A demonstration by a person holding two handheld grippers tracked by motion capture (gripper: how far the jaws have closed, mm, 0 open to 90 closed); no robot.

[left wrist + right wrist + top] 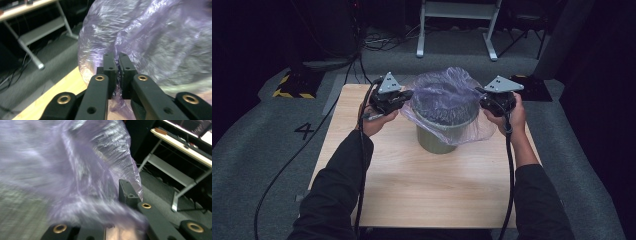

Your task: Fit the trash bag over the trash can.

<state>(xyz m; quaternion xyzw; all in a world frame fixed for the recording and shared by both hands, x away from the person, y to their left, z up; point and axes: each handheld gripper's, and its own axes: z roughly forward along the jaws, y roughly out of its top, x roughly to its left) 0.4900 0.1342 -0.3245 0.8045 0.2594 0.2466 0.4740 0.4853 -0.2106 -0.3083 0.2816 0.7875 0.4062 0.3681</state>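
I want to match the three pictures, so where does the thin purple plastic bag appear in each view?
High view: thin purple plastic bag at centre, draped over the grey round bin.
Left gripper view: bag across the upper right.
Right gripper view: bag across the left, blurred.
Shared landmark: white metal table frame.

A single black numeral "4" (305,130) is marked on the grey carpeted floor (257,150), to the left of the wooden table (412,190) in the high view. No other text, label or brand can be read anywhere.
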